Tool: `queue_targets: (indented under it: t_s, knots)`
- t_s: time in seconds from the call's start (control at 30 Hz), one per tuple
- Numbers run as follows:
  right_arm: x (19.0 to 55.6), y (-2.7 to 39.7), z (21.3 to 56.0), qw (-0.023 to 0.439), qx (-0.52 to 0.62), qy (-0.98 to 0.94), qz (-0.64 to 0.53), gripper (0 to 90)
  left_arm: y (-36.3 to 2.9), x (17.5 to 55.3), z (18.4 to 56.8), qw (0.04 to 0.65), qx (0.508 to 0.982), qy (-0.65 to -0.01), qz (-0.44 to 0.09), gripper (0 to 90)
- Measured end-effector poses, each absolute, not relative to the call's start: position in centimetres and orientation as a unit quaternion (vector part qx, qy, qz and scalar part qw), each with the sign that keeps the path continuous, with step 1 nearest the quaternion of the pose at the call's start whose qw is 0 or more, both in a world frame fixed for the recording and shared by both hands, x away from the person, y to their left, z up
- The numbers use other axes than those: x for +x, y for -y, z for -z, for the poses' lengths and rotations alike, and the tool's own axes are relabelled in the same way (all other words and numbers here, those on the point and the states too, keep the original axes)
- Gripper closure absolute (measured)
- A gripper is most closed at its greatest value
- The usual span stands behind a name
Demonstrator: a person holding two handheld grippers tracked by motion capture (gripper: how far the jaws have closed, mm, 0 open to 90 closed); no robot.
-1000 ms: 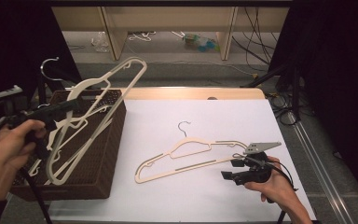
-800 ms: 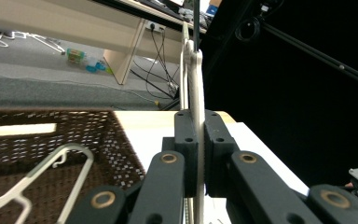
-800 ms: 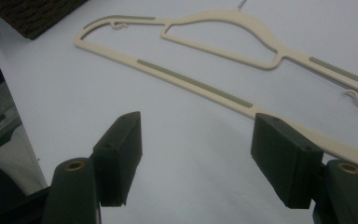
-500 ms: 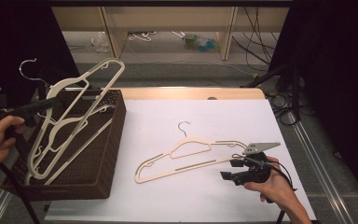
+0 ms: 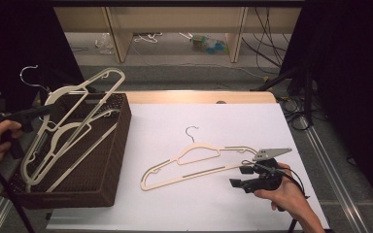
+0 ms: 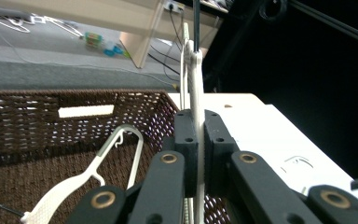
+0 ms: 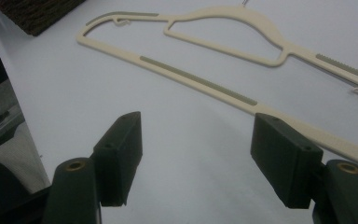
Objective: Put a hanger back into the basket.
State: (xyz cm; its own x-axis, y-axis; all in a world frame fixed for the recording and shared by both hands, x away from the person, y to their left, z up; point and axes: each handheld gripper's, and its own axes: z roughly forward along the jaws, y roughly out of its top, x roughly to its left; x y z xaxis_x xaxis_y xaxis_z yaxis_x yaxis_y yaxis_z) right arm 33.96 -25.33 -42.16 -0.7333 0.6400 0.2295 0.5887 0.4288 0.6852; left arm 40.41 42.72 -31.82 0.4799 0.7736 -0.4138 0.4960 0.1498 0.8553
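Over the basket (image 5: 108, 160) at the table's left edge, our left gripper (image 5: 31, 115) has a cream hanger (image 5: 85, 104) clenched tight — in the left gripper view the jaws are pinched on its thin edge (image 6: 196, 116), the plastic rising straight up between the pads. From above, that hanger stands tilted, its lower end down inside the basket, its metal hook (image 5: 29, 75) poking up past the far left corner. We see a second hanger (image 5: 73, 133) lying in the basket beneath it, and the left gripper view catches one (image 6: 81, 179) resting against the woven floor.

Across on the white sheet (image 5: 184, 204), a third hanger (image 5: 194, 162) lies flat, hook pointing away from us, well apart from the basket. Our right gripper (image 5: 243, 177) sits just at its near right end — jaws spread wide, holding nothing. Looking along those jaws, we have the hanger's long lower bar (image 7: 200, 84) running slantwise ahead of the pads, its right stretch passing close beside the right jaw, while bare sheet shows between the two pads. The bar lies just beyond the fingertips, not between them.
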Motion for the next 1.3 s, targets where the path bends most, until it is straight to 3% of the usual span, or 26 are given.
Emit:
queue_targets:
  t_s: [0.8, 1.3]
  knots:
    - [34.0, 25.3, 42.3, 0.028, 0.363, -0.845, -0.392, 34.9, -44.7, 41.0, 36.4, 0.513, 0.68, -0.517, -0.083, 86.1]
    - [34.0, 25.4, 42.3, 0.027, 0.362, -0.845, -0.393, 34.9, -43.0, 42.8, 39.3, 0.375, 0.716, -0.581, -0.092, 83.1]
